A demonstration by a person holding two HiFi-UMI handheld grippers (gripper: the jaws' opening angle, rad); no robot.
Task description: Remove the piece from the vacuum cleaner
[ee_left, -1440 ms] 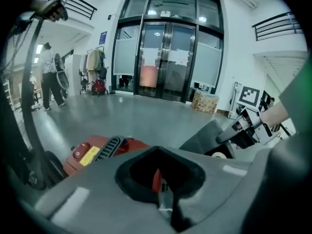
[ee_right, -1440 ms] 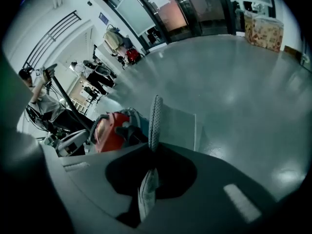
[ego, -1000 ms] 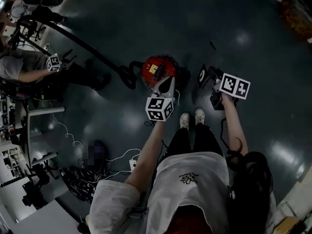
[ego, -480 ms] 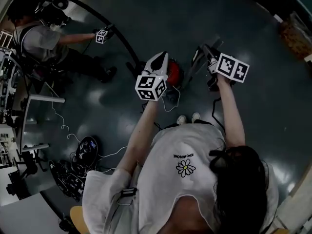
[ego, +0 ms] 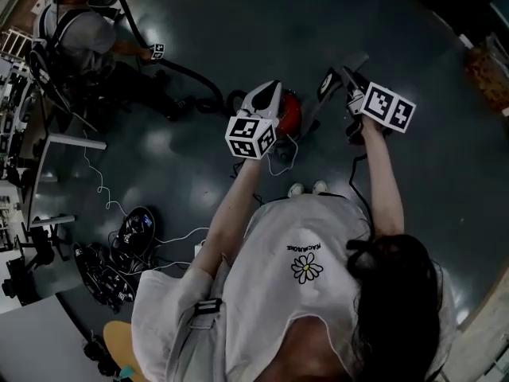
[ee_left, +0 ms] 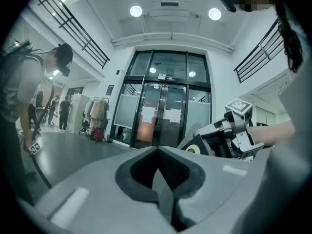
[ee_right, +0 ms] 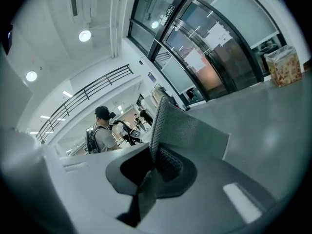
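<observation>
Right gripper [ee_right: 152,169] clenched on grey flat piece [ee_right: 187,130]; left gripper [ee_left: 158,174] clenched, empty. Red vacuum cleaner [ego: 291,111], upper centre, mostly hidden behind it.

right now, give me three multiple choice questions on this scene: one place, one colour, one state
1. Where is the vacuum cleaner? A on a table; B on the floor ahead of the person's shoes; C on a chair.
2. What colour is its body? A red; B blue; C white.
3. The right gripper's fingers are: A wide apart; B shut on a grey textured piece; C shut on nothing.
Answers: B, it sits on the dark floor beyond the shoes; A, red shows in the head view; B, the piece stands clamped between them.
</observation>
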